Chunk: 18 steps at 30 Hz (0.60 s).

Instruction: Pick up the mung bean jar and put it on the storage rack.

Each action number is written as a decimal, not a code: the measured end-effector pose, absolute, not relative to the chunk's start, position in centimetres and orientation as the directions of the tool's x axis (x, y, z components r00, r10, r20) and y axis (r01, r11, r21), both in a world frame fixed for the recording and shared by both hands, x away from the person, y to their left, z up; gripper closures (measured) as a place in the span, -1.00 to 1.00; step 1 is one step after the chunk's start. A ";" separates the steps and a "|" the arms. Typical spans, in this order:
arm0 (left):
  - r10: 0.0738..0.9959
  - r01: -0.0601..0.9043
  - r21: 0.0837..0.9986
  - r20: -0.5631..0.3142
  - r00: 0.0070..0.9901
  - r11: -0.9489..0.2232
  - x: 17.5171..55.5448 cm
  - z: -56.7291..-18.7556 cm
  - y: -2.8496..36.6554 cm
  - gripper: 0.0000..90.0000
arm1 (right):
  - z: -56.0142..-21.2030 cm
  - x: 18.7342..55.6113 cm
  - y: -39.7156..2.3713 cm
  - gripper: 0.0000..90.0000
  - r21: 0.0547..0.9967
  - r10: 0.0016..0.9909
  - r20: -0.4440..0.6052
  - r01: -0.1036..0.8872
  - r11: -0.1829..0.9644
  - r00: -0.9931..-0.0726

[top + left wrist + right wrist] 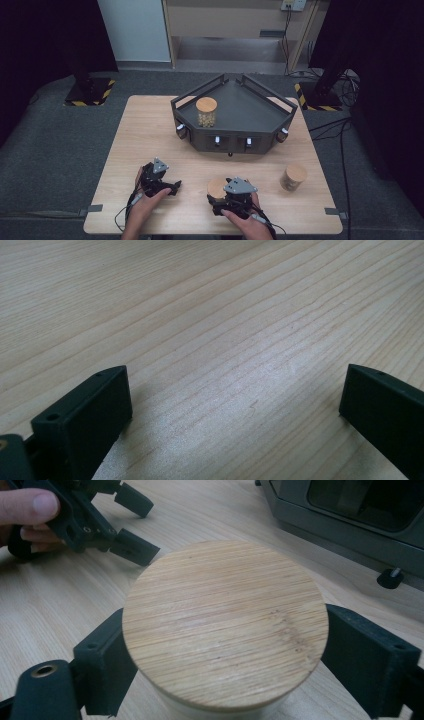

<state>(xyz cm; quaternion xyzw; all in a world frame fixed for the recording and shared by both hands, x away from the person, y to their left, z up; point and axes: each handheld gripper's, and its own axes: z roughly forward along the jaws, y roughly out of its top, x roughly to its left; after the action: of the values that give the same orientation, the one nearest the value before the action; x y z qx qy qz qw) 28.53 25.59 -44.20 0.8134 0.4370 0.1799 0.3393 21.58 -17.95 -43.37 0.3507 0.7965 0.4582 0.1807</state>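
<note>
Bamboo-lidded jar [225,625] sits clasped between the right gripper's [225,655] jaws, while the left gripper [235,405] rests spread on the wooden table [200,300].

Between the right gripper [225,645]'s matt black plastic fingers [372,657] sits a jar [225,625] with a bamboo lid, its grain fine, striped and dull. The table [225,315] under the left gripper [235,400]'s matt black fingers [87,412] is pale wood with a smooth, faintly sheened finish. Beyond the right fingers, the tray [350,525] looks like dark grey painted metal, matt.
</note>
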 end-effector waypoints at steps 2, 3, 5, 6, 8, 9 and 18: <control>0.833 0.589 0.709 -0.004 0.553 -0.388 28.5 -44.2 25.6 -1.00 | -43.4 21.7 -18.0 -0.61 0.857 0.720 0.041 0.394 0.331 -0.693; 0.833 0.589 0.709 -0.004 0.553 -0.387 28.5 -44.2 25.6 -1.00 | -43.5 21.7 -18.1 -0.61 0.857 0.718 0.044 0.395 0.330 -0.695; 0.833 0.589 0.709 -0.004 0.553 -0.388 28.5 -44.2 25.6 -1.00 | -43.6 21.6 -18.0 -0.57 0.860 0.716 0.036 0.387 0.333 -0.697; 0.833 0.589 0.709 -0.004 0.553 -0.388 28.5 -44.2 25.6 -1.00 | -43.6 21.6 -17.9 -0.55 0.861 0.716 0.031 0.382 0.335 -0.698; 0.833 0.589 0.709 -0.004 0.553 -0.388 28.5 -44.2 25.6 -1.00 | -43.6 21.5 -17.8 -0.50 0.863 0.715 0.027 0.378 0.336 -0.698; 0.833 0.589 0.709 -0.004 0.553 -0.388 28.5 -44.2 25.6 -1.00 | -43.6 21.6 -17.8 -0.46 0.862 0.714 0.032 0.380 0.334 -0.700; 0.832 0.589 0.709 -0.005 0.554 -0.388 28.6 -44.2 25.6 -1.00 | -42.7 21.3 -18.0 -0.43 0.864 0.730 0.019 0.379 0.332 -0.683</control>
<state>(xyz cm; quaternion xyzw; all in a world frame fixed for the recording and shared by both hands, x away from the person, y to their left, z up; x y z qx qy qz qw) 28.57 25.62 -44.20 0.8135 0.4367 0.1794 0.3396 21.27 -18.03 -42.68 0.3493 0.7936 0.4603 0.1905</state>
